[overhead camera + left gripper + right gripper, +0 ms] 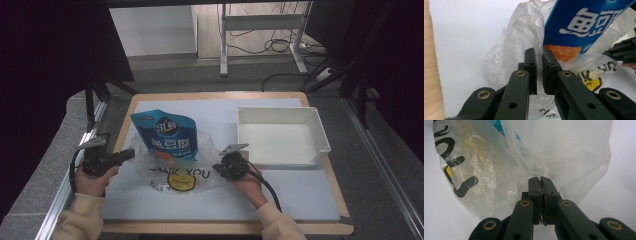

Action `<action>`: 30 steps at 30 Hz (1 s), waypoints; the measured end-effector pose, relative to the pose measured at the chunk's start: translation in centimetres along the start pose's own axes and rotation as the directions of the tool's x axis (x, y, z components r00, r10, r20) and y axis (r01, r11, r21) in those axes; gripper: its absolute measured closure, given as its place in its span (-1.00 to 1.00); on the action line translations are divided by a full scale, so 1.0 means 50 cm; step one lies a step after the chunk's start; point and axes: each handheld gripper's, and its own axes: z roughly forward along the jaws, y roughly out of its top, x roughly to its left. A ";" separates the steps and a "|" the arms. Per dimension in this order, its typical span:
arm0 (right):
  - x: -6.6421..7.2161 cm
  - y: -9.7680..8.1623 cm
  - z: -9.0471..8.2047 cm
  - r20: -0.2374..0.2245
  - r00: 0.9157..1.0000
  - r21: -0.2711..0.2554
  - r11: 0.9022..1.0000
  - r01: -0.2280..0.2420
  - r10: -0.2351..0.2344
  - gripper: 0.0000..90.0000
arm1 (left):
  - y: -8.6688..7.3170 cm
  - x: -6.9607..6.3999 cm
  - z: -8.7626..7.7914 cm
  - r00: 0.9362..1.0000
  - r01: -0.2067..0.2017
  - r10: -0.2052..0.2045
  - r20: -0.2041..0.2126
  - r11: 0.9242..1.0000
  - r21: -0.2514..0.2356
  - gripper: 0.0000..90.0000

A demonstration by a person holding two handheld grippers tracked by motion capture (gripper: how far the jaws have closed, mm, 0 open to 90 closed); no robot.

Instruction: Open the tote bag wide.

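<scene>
**Both grippers pinching the plastic bag**

The bag (172, 167) is lying on the grey mat (300, 195), near the person's edge of the table, with the blue pouch (167, 135) sticking out of its far end. The left gripper (131, 154) is clamping the bag's left edge, its jaws nearly together with film between them. The right gripper (218, 167) is clenching the bag's right edge, film squeezed tight in its jaws. A white tray (312, 120) is sitting just right of the bag.
</scene>
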 end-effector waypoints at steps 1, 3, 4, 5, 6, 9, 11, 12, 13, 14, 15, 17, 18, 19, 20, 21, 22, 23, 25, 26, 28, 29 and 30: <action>0.000 0.000 0.000 0.001 1.000 0.000 1.000 0.000 0.000 0.93 | -0.004 0.003 0.002 1.000 0.000 0.000 -0.001 1.000 0.006 0.88; -0.001 -0.001 -0.001 -0.001 1.000 0.002 1.000 0.002 -0.002 0.93 | -0.009 0.005 0.004 1.000 0.000 0.000 -0.003 1.000 0.016 0.88; -0.001 -0.001 -0.001 0.000 1.000 0.000 1.000 0.001 -0.001 0.93 | -0.013 0.007 0.006 1.000 0.002 -0.002 -0.004 1.000 0.022 0.88; -0.001 -0.001 -0.001 0.000 1.000 0.000 1.000 0.001 -0.001 0.93 | -0.013 0.007 0.006 1.000 0.002 -0.002 -0.004 1.000 0.022 0.88; -0.001 -0.002 -0.002 0.003 1.000 0.000 1.000 0.000 0.000 0.93 | -0.016 0.008 0.008 1.000 0.003 -0.003 -0.005 1.000 0.027 0.88; -0.003 -0.003 -0.004 0.002 1.000 -0.002 1.000 -0.001 0.001 0.93 | -0.019 0.009 0.010 1.000 0.003 -0.003 -0.005 0.999 0.033 0.88; -0.004 -0.004 -0.005 0.003 1.000 -0.002 1.000 0.002 -0.002 0.93 | -0.023 0.009 0.013 1.000 0.003 -0.003 -0.007 0.999 0.043 0.88; -0.004 -0.004 -0.005 0.003 1.000 -0.002 1.000 0.001 -0.001 0.93 | -0.026 0.009 0.016 1.000 0.001 -0.001 -0.007 0.999 0.047 0.88; -0.005 -0.005 -0.006 0.004 1.000 -0.002 1.000 0.000 0.000 0.93 | -0.028 0.009 0.018 1.000 0.002 -0.002 -0.007 0.999 0.054 0.88; -0.005 -0.005 -0.006 0.005 1.000 -0.003 1.000 -0.001 0.001 0.93 | -0.030 0.009 0.020 1.000 0.002 -0.002 -0.008 0.998 0.057 0.88; -0.005 -0.005 -0.007 0.006 1.000 -0.003 1.000 -0.001 0.001 0.93 | -0.032 0.010 0.023 1.000 0.001 0.000 -0.008 0.998 0.064 0.88; -0.005 -0.005 -0.007 0.007 1.000 -0.004 1.000 0.001 -0.001 0.93 | -0.036 0.010 0.028 1.000 0.000 0.000 -0.010 0.997 0.073 0.88; -0.005 -0.005 -0.008 0.007 1.000 -0.003 1.000 0.000 0.000 0.93 | -0.037 0.010 0.030 1.000 0.000 0.000 -0.009 0.997 0.077 0.88; -0.005 -0.005 -0.008 0.007 1.000 -0.003 1.000 0.000 0.000 0.93 | -0.039 0.011 0.031 1.000 -0.001 0.001 -0.009 0.997 0.078 0.89; -0.005 -0.005 -0.008 0.008 1.000 -0.002 1.000 0.000 0.000 0.93 | -0.040 0.011 0.033 1.000 0.000 0.001 -0.010 0.997 0.081 0.89; -0.006 -0.006 -0.008 0.009 1.000 -0.002 1.000 0.002 -0.002 0.93 | -0.042 0.011 0.034 1.000 0.001 0.000 -0.009 0.997 0.083 0.89; -0.005 -0.006 -0.008 0.010 1.000 -0.001 1.000 0.002 -0.002 0.93 | -0.043 0.012 0.035 1.000 0.001 0.000 -0.011 0.996 0.087 0.89; -0.005 -0.006 -0.008 0.011 1.000 0.000 1.000 0.003 -0.003 0.93 | -0.044 0.013 0.036 1.000 0.002 -0.001 -0.012 0.996 0.089 0.89; -0.005 -0.006 -0.007 0.013 1.000 0.003 1.000 0.002 -0.002 0.93 | -0.046 0.015 0.039 1.000 0.004 -0.003 -0.011 0.996 0.093 0.89; -0.005 -0.006 -0.007 0.013 1.000 0.004 1.000 0.003 -0.003 0.93 | -0.048 0.017 0.041 1.000 0.005 -0.003 -0.012 0.995 0.097 0.89; -0.005 -0.007 -0.006 0.015 1.000 0.005 1.000 0.003 -0.003 0.93 | -0.050 0.019 0.045 1.000 0.006 -0.005 -0.013 0.995 0.103 0.89; -0.006 -0.007 -0.006 0.016 1.000 0.005 1.000 0.004 -0.004 0.93 | -0.052 0.021 0.047 1.000 0.008 -0.006 -0.014 0.994 0.107 0.89; -0.006 -0.007 -0.006 0.017 1.000 0.006 1.000 0.005 -0.005 0.93 | -0.053 0.023 0.049 1.000 0.008 -0.006 -0.016 0.994 0.112 0.89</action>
